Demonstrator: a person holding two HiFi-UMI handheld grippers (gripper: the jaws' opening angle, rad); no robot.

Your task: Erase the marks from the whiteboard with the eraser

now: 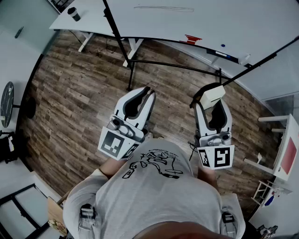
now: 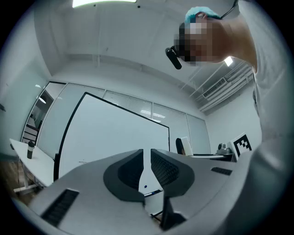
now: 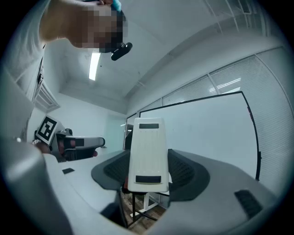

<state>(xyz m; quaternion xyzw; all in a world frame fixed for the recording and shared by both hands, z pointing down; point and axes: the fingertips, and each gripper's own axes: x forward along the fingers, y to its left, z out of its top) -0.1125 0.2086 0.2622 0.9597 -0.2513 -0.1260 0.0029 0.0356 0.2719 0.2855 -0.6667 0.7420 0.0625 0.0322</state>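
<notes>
Eraser [image 3: 147, 151] upright between the right gripper's [image 3: 148, 170] clamping jaws (left gripper's [image 2: 146, 160] jaws together, empty)

We see a white whiteboard [image 1: 196, 28] framed in black, with a thin grey scribble [image 1: 163, 8] near its top. The eraser [image 1: 214, 96] is cream-white with two black strips. The left tongs [image 1: 148, 91] and the right tongs [image 1: 209, 96] are pale grey with black ribbed pads [image 2: 165, 167] and black-and-white square markers [image 1: 219, 156]. The floor [image 1: 70, 102] is brown wood planks, and our shirt [image 1: 149, 196] is grey with a black drawing.
</notes>
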